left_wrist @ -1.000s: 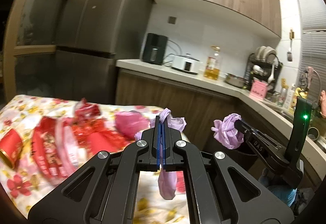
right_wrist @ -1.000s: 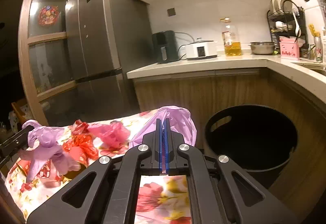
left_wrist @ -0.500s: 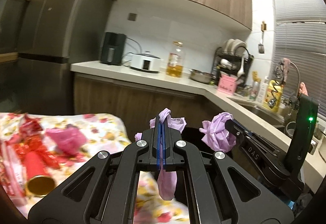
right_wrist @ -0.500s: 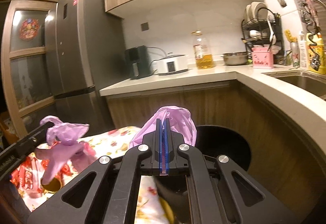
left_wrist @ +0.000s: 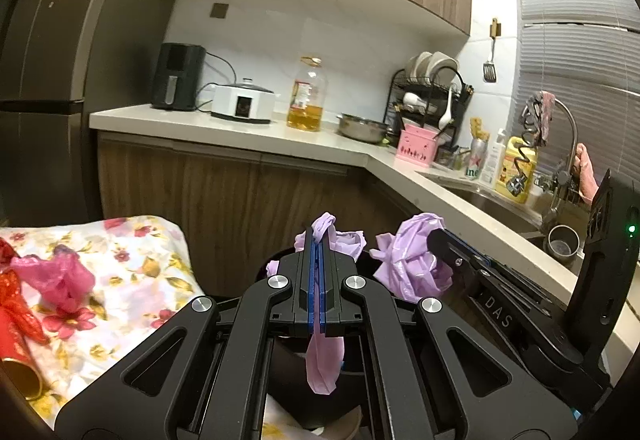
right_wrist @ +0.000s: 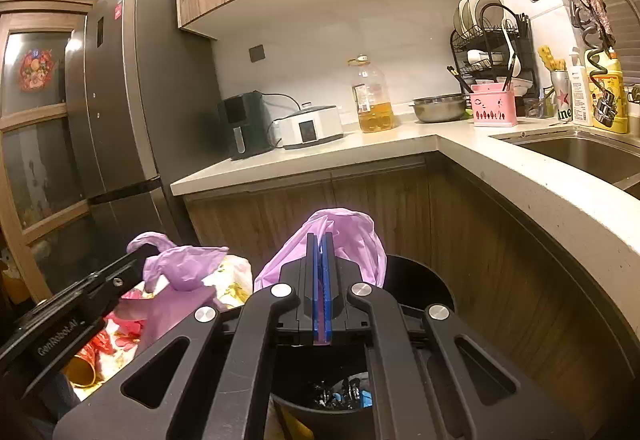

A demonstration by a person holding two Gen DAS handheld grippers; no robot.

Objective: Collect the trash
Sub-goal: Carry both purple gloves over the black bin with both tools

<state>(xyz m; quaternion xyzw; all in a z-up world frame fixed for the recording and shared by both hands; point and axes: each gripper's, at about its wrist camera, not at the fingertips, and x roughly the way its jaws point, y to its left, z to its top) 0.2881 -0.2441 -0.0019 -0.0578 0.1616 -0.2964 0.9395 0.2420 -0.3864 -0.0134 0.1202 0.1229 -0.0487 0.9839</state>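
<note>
My left gripper (left_wrist: pixel 318 240) is shut on a crumpled purple plastic bag (left_wrist: pixel 324 356) that hangs below the fingers. My right gripper (right_wrist: pixel 319 244) is shut on a second purple plastic bag (right_wrist: pixel 352 236). Both are held over a black round trash bin (right_wrist: pixel 420 280) beside the counter; some trash lies at its bottom (right_wrist: pixel 340 392). In the left wrist view the right gripper (left_wrist: pixel 436 240) and its bag (left_wrist: pixel 404 272) sit just right of mine. In the right wrist view the left gripper (right_wrist: pixel 138 254) and its bag (right_wrist: pixel 180 264) are at the left.
A floral-cloth table (left_wrist: pixel 132 264) at the left holds a pink bag (left_wrist: pixel 60 280), red wrappers (left_wrist: pixel 16 304) and a gold-rimmed can (left_wrist: pixel 20 380). The kitchen counter (right_wrist: pixel 320 156) with appliances, an oil bottle (right_wrist: pixel 372 96) and a sink (right_wrist: pixel 580 152) wraps behind and to the right.
Both grippers, each holding its purple bag, have swung right from over the table to above the black bin. The table trash has slid to the left edge of view.
</note>
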